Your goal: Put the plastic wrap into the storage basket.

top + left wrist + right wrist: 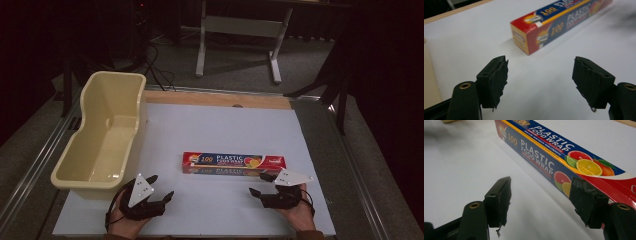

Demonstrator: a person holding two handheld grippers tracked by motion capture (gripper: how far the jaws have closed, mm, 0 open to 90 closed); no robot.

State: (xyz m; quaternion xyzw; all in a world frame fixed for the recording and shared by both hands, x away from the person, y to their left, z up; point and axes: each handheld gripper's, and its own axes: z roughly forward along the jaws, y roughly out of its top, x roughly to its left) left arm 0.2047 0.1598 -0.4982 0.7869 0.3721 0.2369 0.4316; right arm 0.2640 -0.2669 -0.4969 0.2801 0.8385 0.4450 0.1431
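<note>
The plastic food wrap box (234, 164) in front of you is long and narrow, lying flat on the white board (210, 125), a little nearer the board's near edge than its far edge and right of its middle. Its length runs parallel to that near edge. The top face is dark blue with a yellow stripe, white "PLASTIC FOOD WRAP" lettering, a "100" mark and cut citrus fruit printed toward one end; both ends are red. In your right gripper view the box (564, 160) crosses from upper left to lower right, and its red end passes behind the right-hand jaw, so that corner is hidden. In your left gripper view the box (559, 22) shows its red and cream end panel, whose small print is too blurred to read, and its far end is cut off at the picture's top edge.

Your right gripper (261, 184) sits just short of the box's right end, near the board's near edge; its jaws stand apart with nothing between them, one tip close beside the box, though you cannot tell whether it touches. Your left gripper (161, 186) rests toward the near left corner, well short of the box, jaws spread wide and empty.

A cream plastic tub (102, 135) lies along the board's left edge; its inside looks bare but dim.
</note>
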